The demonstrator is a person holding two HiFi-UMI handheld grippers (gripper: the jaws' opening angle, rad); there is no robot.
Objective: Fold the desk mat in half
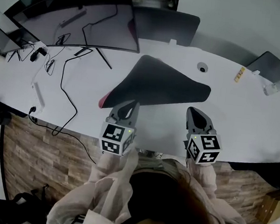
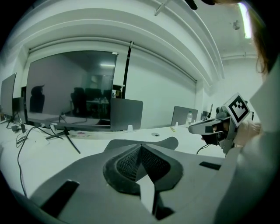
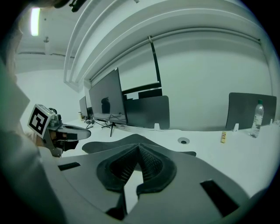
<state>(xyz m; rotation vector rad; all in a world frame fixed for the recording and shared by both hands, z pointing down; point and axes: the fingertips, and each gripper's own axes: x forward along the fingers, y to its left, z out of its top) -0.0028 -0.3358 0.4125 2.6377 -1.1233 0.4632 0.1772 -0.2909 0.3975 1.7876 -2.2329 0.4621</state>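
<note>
Both jaws, closed and empty, face the desk mat [image 1: 163, 84] just beyond.

Head view looks steeply down on the desk mat [image 1: 158, 83]; left gripper view and right gripper view face it close, low.

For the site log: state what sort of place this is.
Probably an open-plan office: a long white desk, a wide dark curved monitor on a thin-legged stand, and grey divider panels standing along the desk's far edge.
</note>
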